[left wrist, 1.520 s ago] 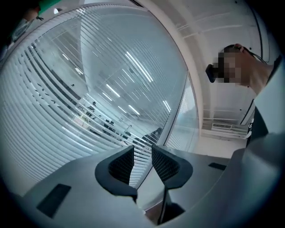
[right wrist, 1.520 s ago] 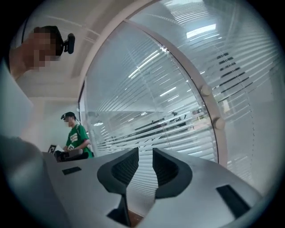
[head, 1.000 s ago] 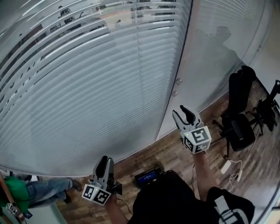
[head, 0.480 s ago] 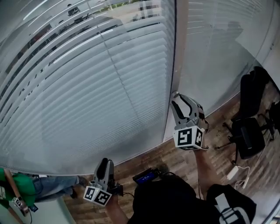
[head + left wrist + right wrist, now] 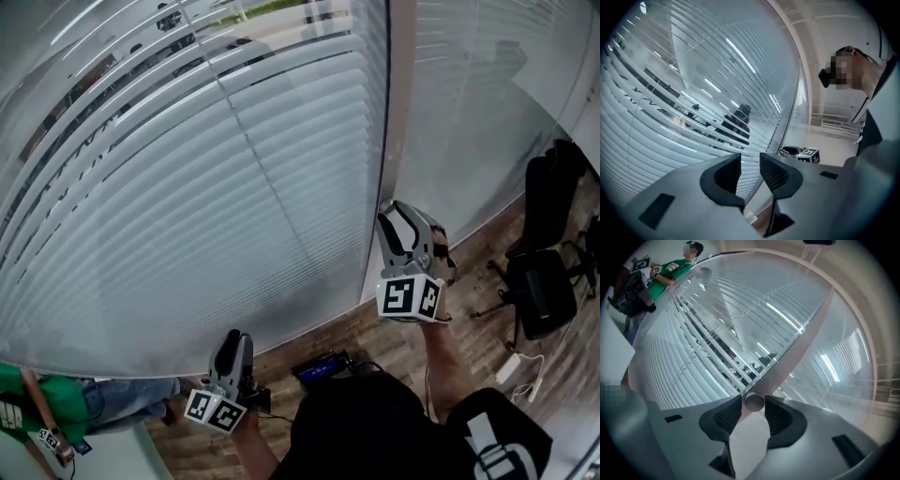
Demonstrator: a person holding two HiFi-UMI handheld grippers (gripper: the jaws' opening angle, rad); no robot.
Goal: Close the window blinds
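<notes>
Hanging low at the left, the left hand-held gripper has its jaws spread on nothing. The window blinds fill the glass ahead, lower slats flat and upper ones still gapped. Within the last second the right hand-held gripper swung over to the window post and rolled. It now pinches a round knob, probably the tilt control, so the closing seems to be starting.

Cool daylight filters through the white horizontal slatted blinds, leaving the brown wood-plank floor dim. In both gripper views ceiling-light streaks glare on the window glass, fisheye bending curves every slat, corners go black, and the small round grey knob blurs.
</notes>
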